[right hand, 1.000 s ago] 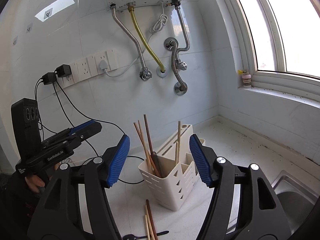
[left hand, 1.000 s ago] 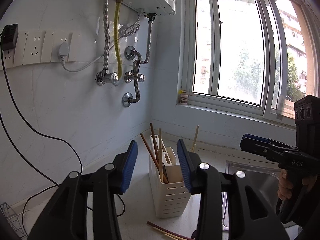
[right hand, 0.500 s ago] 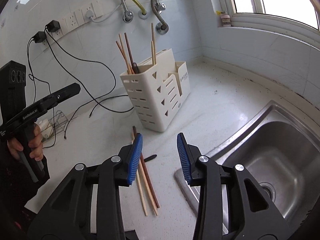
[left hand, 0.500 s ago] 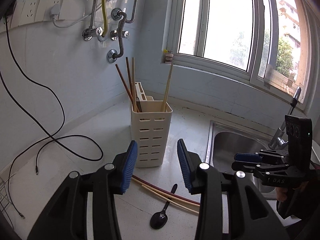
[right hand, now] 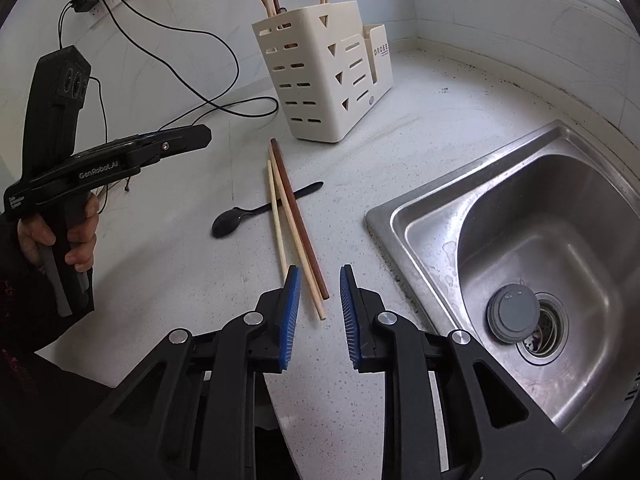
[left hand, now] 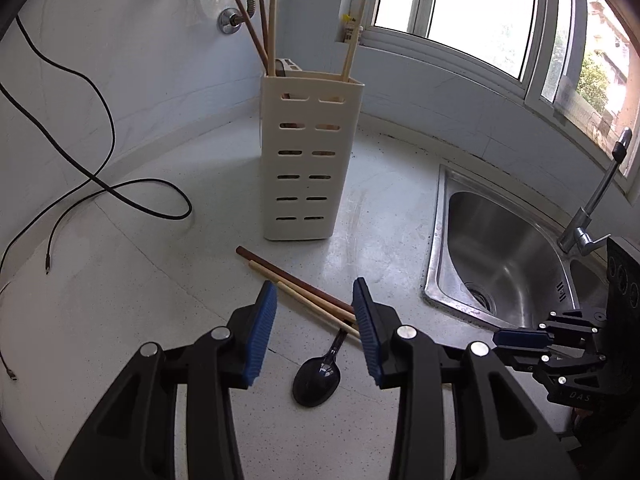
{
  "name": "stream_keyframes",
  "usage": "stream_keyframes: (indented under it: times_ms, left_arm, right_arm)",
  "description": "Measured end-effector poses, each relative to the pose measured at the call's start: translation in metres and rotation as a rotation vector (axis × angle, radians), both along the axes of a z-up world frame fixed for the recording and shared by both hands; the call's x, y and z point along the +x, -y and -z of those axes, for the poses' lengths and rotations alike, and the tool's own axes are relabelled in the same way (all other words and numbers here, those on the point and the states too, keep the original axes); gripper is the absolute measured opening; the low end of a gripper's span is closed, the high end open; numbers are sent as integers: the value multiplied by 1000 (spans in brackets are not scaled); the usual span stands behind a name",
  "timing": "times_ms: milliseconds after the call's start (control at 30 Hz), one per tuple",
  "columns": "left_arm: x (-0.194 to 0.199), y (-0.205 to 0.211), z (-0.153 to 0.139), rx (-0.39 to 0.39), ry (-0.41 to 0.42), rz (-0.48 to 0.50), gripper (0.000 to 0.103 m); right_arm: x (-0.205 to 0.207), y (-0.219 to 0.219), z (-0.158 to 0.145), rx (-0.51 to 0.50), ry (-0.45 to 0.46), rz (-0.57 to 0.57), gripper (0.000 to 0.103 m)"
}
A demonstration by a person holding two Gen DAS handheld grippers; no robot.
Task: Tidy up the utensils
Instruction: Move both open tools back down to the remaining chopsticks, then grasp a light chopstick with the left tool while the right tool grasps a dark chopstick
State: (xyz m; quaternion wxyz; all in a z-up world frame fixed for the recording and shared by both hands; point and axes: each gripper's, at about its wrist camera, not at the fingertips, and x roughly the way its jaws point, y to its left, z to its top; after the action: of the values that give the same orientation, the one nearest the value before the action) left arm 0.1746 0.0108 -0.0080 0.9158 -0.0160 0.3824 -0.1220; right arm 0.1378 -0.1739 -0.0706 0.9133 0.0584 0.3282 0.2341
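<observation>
A white speckled table (left hand: 120,300) in a kitchen corner, seen from two handheld tools. The left tool (left hand: 314,328) hangs above the table with its blue-padded jaws spread and nothing between them; below the gap lie three chopsticks (left hand: 296,284), one dark brown and two pale, side by side, with a black spoon (left hand: 318,376) crossing under them, bowl nearest the camera. Beyond them stands a cream slotted holder (left hand: 308,160), upright, with several chopsticks leaning out of its top. In the right view, the right tool (right hand: 319,312) is also spread and empty, its pads just past the near ends of the same chopsticks (right hand: 292,216); the spoon (right hand: 256,214) lies across them with its bowl to the left, and the holder (right hand: 324,72) stands farther back near the wall. A steel sink (right hand: 520,280) with a grey plug is set into the table on the right. A black cable (left hand: 100,184) loops over the table on the left, running up to wall sockets
</observation>
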Motion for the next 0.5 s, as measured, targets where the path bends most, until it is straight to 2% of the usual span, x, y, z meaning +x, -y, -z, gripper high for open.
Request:
stream_keyframes:
  times_ms: [167, 367, 500]
  left_arm:
    - [25, -10, 19, -47, -88, -34, 27]
    - [48, -17, 32, -110, -180, -93, 23]
    - [56, -12, 36, -82, -199, -114, 20]
  right_arm:
    - [1, -3, 9, -13, -12, -14, 14]
    - [5, -6, 11, -32, -16, -40, 13]
    - [5, -7, 13, -39, -22, -53, 13]
